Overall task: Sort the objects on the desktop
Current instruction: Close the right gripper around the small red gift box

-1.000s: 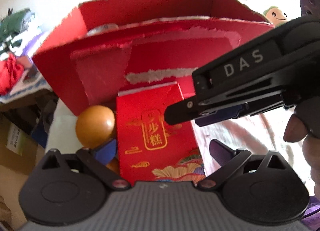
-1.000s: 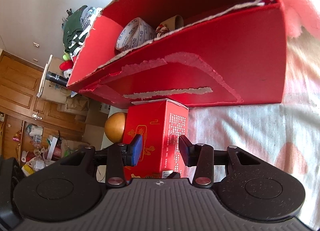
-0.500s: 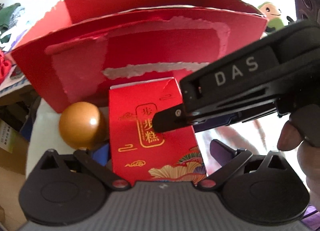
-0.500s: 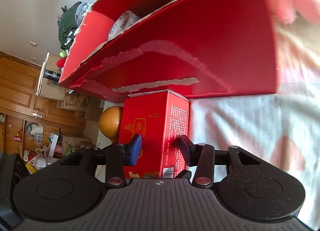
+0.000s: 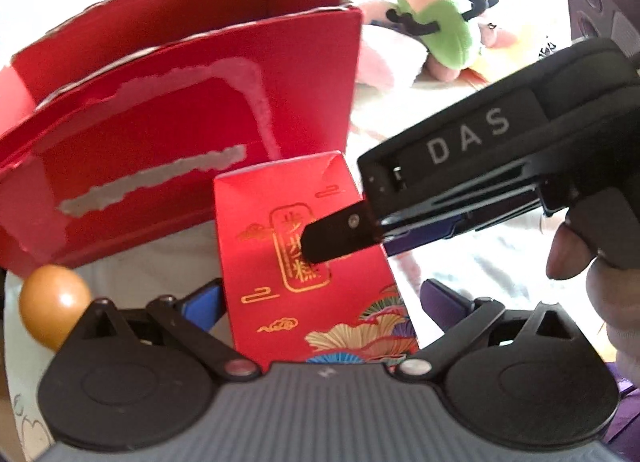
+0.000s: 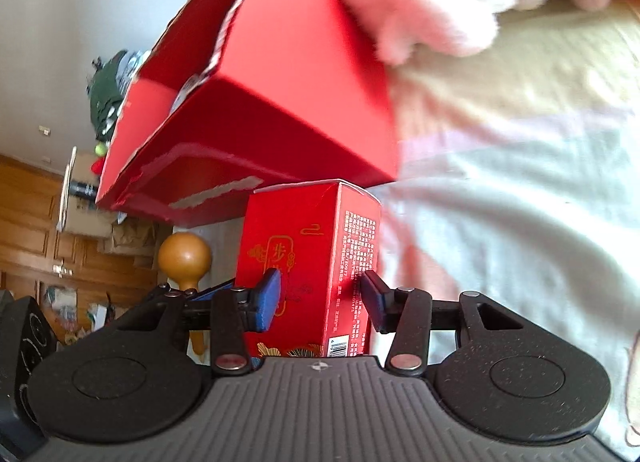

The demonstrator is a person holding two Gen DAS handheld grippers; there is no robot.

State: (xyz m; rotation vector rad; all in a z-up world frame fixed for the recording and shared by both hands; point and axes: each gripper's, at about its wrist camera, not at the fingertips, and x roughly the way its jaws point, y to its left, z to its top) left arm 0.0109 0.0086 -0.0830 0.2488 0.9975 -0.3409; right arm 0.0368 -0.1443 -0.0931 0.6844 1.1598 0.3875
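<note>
A small red carton [image 5: 280, 302] with gold characters stands in front of a big open red box [image 5: 160, 133]. My right gripper [image 5: 348, 234] reaches in from the right, one finger [image 5: 340, 232] lying across the carton's front face and the other behind it. In the right wrist view the carton [image 6: 304, 246] sits between the two pads and my right gripper [image 6: 320, 300] is shut on it. My left gripper [image 5: 322, 300] is open, its fingers either side of the carton's lower part, with a gap on the right. A brown gourd [image 5: 52, 306] stands left of the carton.
A green plush toy [image 5: 440, 21] and a pink plush [image 6: 420, 1] lie behind and right of the big box [image 6: 280, 101]. A pale patterned cloth [image 6: 500, 221] covers the surface to the right. A person's thumb [image 5: 568, 254] rests on the right gripper's handle. The gourd [image 6: 184, 258] stands near the table's left edge.
Both views have swung right: the big box and gourd slid left in view and the plush toys appeared. The carton stays between the right gripper's pads.
</note>
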